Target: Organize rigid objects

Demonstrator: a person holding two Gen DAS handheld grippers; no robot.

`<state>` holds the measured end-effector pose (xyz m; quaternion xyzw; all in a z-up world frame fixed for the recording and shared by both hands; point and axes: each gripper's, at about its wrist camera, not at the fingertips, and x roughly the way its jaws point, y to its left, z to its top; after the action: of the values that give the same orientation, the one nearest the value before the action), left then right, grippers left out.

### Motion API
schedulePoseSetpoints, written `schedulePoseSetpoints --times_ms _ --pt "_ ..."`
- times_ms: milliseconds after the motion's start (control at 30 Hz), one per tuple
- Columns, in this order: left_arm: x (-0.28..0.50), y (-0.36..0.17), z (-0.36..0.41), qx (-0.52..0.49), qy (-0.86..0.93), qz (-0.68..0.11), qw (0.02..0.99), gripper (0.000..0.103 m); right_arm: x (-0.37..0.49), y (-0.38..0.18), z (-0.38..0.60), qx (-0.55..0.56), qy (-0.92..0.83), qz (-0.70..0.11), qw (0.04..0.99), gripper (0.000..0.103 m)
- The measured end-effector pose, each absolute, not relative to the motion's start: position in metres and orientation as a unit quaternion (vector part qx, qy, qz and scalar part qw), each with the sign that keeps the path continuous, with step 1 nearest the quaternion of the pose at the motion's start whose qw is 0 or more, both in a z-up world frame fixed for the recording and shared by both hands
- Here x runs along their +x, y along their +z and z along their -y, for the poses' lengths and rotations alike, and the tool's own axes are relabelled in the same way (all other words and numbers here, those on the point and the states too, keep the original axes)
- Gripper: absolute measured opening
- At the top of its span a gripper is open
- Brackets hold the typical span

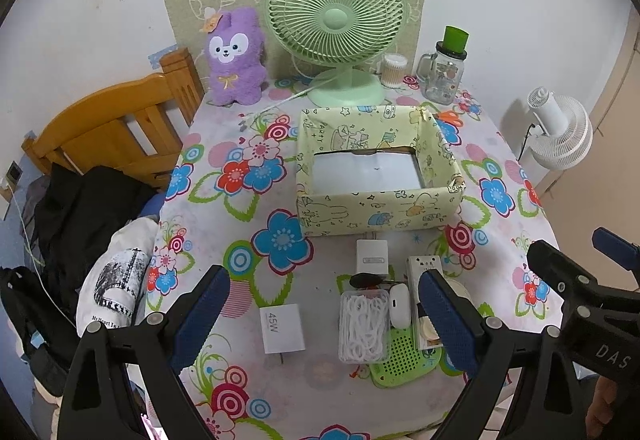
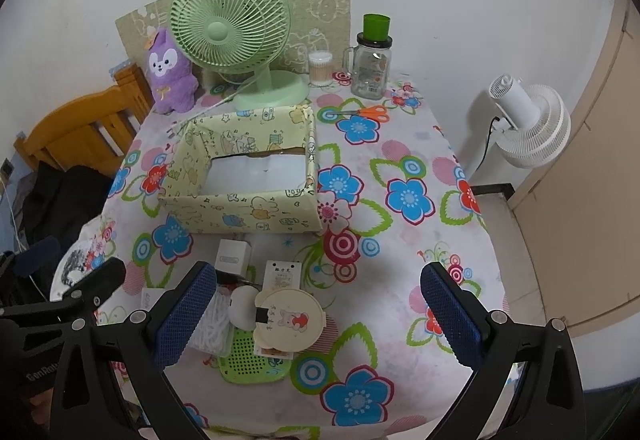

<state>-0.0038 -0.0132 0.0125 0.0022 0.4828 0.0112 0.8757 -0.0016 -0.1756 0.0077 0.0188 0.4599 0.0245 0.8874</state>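
Observation:
An open pale-green cartoon box (image 1: 380, 210) (image 2: 240, 214) stands mid-table with a white bottom. Near the front edge lie a white 45W charger (image 1: 281, 328), a white plug adapter (image 1: 372, 258) (image 2: 233, 258), a clear case of white cord (image 1: 363, 326), a white mouse-like item (image 1: 400, 305) (image 2: 242, 306), a green perforated pad (image 1: 404, 360) (image 2: 250, 358), a printed card box (image 2: 282, 278) and a round cream disc (image 2: 290, 322). My left gripper (image 1: 324, 316) is open above these items. My right gripper (image 2: 318, 314) is open, hovering over the disc and the cloth.
At the table's back stand a green fan (image 1: 336, 20) (image 2: 232, 32), a purple plush (image 1: 236, 56), a cotton swab jar (image 2: 320, 68) and a glass jar with green lid (image 2: 372, 60). Orange scissors (image 2: 368, 113) lie back right. A wooden chair (image 1: 108, 136) stands left, a white fan (image 2: 528, 120) right.

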Motion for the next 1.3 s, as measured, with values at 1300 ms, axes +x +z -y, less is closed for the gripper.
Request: schedulePoseSetpoints --times_ms 1300 --pt "0.022 -0.058 -0.007 -0.009 0.019 -0.548 0.836 0.096 0.029 -0.051 0.159 0.001 0.027 -0.495 0.868 0.103"
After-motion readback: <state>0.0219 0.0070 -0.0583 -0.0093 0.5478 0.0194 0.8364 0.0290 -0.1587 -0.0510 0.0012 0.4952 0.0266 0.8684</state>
